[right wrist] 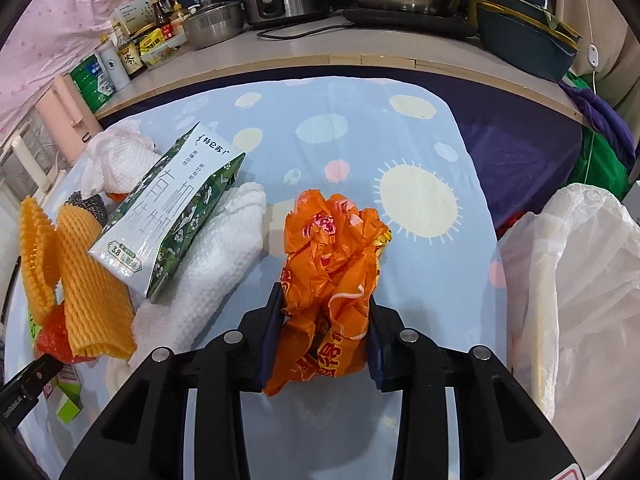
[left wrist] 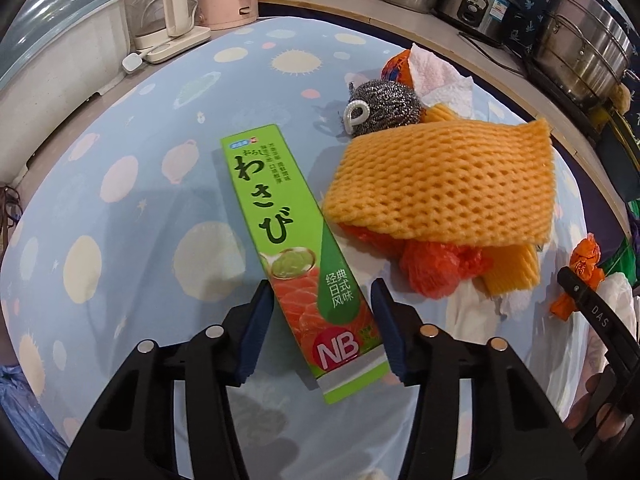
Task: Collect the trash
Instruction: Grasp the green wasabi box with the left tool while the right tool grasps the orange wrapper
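Covering the table (left wrist: pixel 132 200), a pale-blue dotted cloth; left gripper (left wrist: pixel 322 312) jaws open around green wasabi carton (left wrist: pixel 288 240), right gripper (right wrist: pixel 322 334) jaws clamping crumpled orange plastic bag (right wrist: pixel 332 264).

Spotted blue tablecloth (left wrist: pixel 140 208), wood counter (right wrist: pixel 360 50) (w/ pots)

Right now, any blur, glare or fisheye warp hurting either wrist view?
Left wrist: sharp centre, wasabi box print legible between the left claw; table edge bows strongly, dark vignette at corners. Right wrist: same warp; crumpled orange bag crisp in the right claw; white plastic bag slightly washed out.
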Demonstrator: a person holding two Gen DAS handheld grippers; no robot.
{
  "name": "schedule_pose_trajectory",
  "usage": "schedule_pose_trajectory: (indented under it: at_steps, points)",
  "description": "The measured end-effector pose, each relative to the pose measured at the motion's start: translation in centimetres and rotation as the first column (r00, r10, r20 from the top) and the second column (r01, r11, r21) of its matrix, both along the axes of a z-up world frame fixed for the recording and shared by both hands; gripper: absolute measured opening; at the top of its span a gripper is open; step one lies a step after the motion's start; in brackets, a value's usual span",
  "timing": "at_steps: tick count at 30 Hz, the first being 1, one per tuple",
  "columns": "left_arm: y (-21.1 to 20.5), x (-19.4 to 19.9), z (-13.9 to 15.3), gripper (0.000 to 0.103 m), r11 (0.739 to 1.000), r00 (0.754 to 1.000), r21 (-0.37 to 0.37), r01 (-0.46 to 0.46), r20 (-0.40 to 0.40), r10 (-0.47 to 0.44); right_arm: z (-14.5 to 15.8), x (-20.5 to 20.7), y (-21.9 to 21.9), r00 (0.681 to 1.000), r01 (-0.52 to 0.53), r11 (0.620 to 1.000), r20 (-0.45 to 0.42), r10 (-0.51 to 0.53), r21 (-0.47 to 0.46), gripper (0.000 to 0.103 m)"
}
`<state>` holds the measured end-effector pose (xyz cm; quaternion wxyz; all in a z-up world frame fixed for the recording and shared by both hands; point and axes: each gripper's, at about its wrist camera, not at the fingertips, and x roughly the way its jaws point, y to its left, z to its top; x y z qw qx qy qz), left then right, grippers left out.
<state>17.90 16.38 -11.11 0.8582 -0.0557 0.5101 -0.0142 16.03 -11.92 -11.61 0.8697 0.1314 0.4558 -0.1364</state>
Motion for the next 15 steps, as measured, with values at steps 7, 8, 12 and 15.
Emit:
schedule_pose_trajectory:
  at_steps: [7,8,12,15]
  points:
    - [0.2,-2.8,1.5,0.042,1.000,1.000,0.016,0.014,0.028,-0.015,1.9,-2.9,0.5,0.999,-0.018,1.000,0.032,0.018,0.000,0.034]
    - [0.3,-3.3,1.9,0.041,1.000,0.999,0.019,0.015,0.034,-0.016,2.2,-3.4,0.6,0.999,-0.021,1.000,0.037,0.021,0.001,0.034]
    - [0.4,-5.3,3.5,0.041,0.999,0.997,0.023,0.023,0.070,-0.024,3.2,-5.3,1.0,0.998,-0.035,0.999,0.053,0.034,0.010,0.034]
    - [0.4,-6.7,4.7,0.041,0.999,0.995,0.019,0.034,0.089,-0.036,3.7,-6.7,1.4,0.997,-0.048,0.999,0.060,0.046,0.019,0.034]
